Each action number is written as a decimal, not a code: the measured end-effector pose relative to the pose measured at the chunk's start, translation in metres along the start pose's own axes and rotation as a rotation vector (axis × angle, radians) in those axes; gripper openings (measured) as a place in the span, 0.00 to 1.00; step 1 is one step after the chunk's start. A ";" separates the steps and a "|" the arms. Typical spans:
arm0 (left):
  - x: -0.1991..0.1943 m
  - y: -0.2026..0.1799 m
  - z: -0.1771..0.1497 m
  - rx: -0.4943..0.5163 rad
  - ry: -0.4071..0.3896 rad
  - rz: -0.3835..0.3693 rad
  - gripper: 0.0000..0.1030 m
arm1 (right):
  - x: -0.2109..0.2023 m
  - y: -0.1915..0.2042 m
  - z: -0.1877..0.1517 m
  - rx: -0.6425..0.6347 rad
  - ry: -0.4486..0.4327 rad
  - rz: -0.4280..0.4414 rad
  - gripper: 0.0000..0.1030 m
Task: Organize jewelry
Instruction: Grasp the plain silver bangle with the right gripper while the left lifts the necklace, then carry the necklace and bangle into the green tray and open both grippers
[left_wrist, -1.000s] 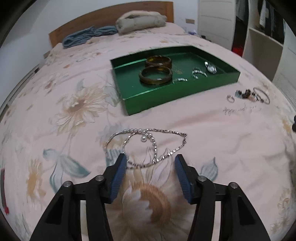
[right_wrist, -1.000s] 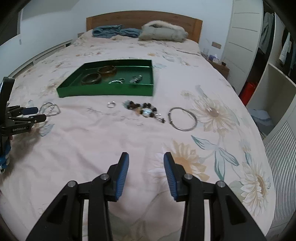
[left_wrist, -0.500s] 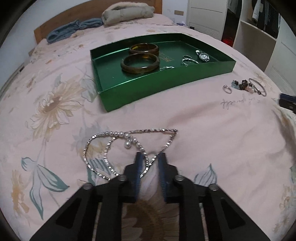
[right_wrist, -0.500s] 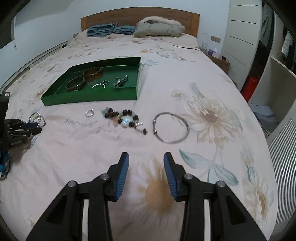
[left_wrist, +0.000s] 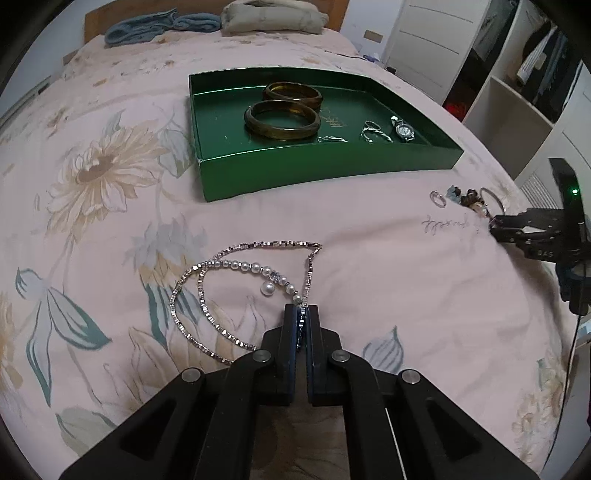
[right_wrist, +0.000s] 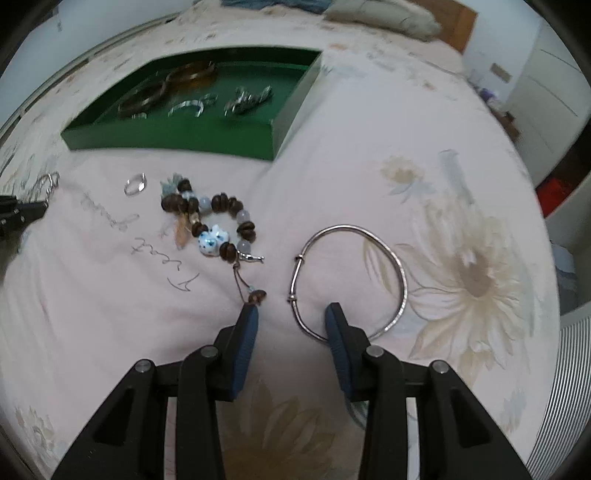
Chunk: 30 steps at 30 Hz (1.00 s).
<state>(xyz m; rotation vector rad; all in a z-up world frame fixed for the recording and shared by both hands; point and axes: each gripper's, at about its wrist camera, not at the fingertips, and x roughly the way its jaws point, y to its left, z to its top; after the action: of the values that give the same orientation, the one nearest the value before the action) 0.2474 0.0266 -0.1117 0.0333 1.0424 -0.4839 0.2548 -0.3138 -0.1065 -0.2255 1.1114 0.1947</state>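
Note:
My left gripper (left_wrist: 301, 312) is shut on the silver and pearl necklace (left_wrist: 240, 280), which lies looped on the floral bedspread. The green tray (left_wrist: 332, 162) beyond it holds two brown bangles (left_wrist: 282, 120), small silver pieces and a watch (left_wrist: 402, 130). My right gripper (right_wrist: 291, 314) is open and low over the bed, its right finger over the near edge of a silver bangle (right_wrist: 354, 280). A beaded bracelet (right_wrist: 210, 225) and a small silver ring (right_wrist: 135, 183) lie to its left. The tray also shows in the right wrist view (right_wrist: 177, 142).
Folded blue cloth (left_wrist: 159, 29) and a beige pillow (left_wrist: 273, 16) lie at the headboard. Open shelves with clothes (left_wrist: 532, 74) stand to the right of the bed. The right gripper's body shows in the left wrist view (left_wrist: 543, 240).
My left gripper has closed onto the necklace chain. My right gripper has moved forward and down to the silver bangle and beaded bracelet, still open.

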 end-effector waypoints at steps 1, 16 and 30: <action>-0.001 -0.001 -0.001 -0.006 -0.003 -0.004 0.03 | 0.002 -0.001 0.000 -0.003 0.008 0.018 0.32; -0.055 -0.023 -0.017 -0.066 -0.084 -0.110 0.03 | -0.062 0.036 -0.055 0.126 -0.103 0.265 0.03; -0.110 -0.028 0.021 -0.071 -0.217 -0.165 0.03 | -0.133 0.066 -0.017 0.239 -0.353 0.411 0.02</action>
<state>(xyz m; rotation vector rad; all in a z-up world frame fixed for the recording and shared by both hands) 0.2085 0.0373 -0.0034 -0.1663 0.8515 -0.5859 0.1654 -0.2612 0.0003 0.2478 0.8093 0.4457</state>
